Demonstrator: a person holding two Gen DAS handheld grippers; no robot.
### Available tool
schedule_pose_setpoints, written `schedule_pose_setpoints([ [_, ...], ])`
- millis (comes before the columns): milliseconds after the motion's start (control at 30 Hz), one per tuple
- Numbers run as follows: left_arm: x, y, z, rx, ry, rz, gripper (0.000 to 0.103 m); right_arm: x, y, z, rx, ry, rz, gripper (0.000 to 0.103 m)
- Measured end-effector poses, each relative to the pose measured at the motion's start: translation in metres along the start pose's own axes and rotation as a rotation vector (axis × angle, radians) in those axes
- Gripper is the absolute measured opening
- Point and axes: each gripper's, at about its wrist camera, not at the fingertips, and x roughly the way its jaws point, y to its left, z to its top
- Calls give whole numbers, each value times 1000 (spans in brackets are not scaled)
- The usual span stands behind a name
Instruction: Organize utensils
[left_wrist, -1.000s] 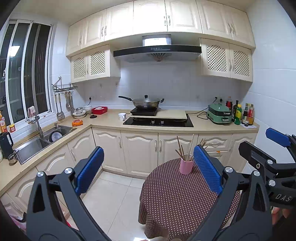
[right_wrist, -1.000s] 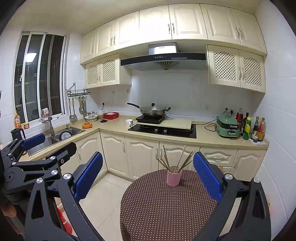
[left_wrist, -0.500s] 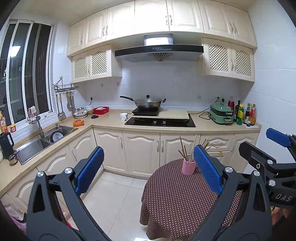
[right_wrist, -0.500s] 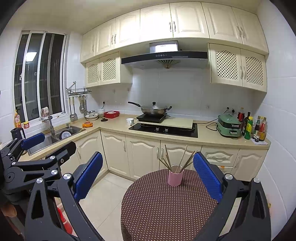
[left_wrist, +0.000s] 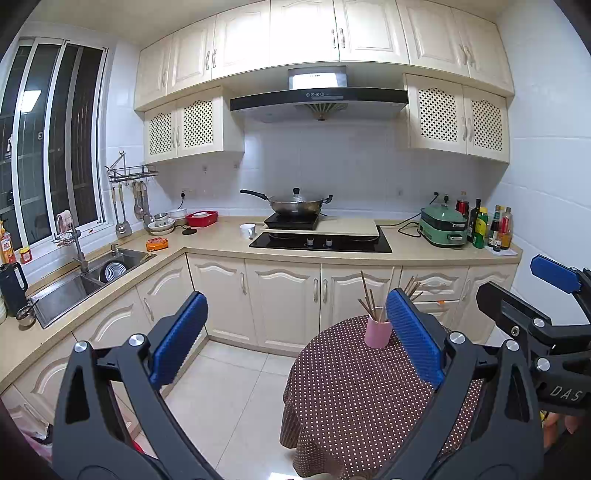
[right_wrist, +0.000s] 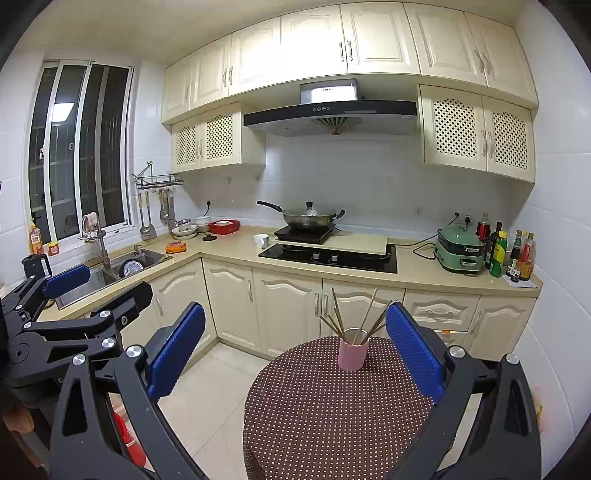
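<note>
Jaws on both tools are spread wide with nothing between them. The left gripper (left_wrist: 293, 338) hangs over the floor tiles with its right blue pad overlapping the edge of the round table (left_wrist: 354, 402), which wears a brown polka-dot cloth. On that table, toward its far side, sits the pink cup (right_wrist: 352, 353), standing upright, with a bunch of chopsticks (right_wrist: 356, 314) stuck in it. Those are thin brown sticks, long axis mostly vertical, but they fan out at the top, a few tilting left and a few leaning right. Can't tell the exact count. The right gripper (right_wrist: 295, 345) is levelled at the table, and the cup sits in the gap between its pads but well ahead of them, not touching. Both tools point forward toward the cream cabinets (right_wrist: 288, 317), held side by side, each showing up at the edge of the other's view. Further right along the counter there's a green cooker (right_wrist: 460, 249) and a cluster of bottles (right_wrist: 506, 253).
</note>
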Motion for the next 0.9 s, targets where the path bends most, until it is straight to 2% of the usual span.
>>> schedule_pose_setpoints([
  [900, 3, 3, -5, 4, 4, -3, 96, 3, 1, -1, 4, 8, 2, 95],
])
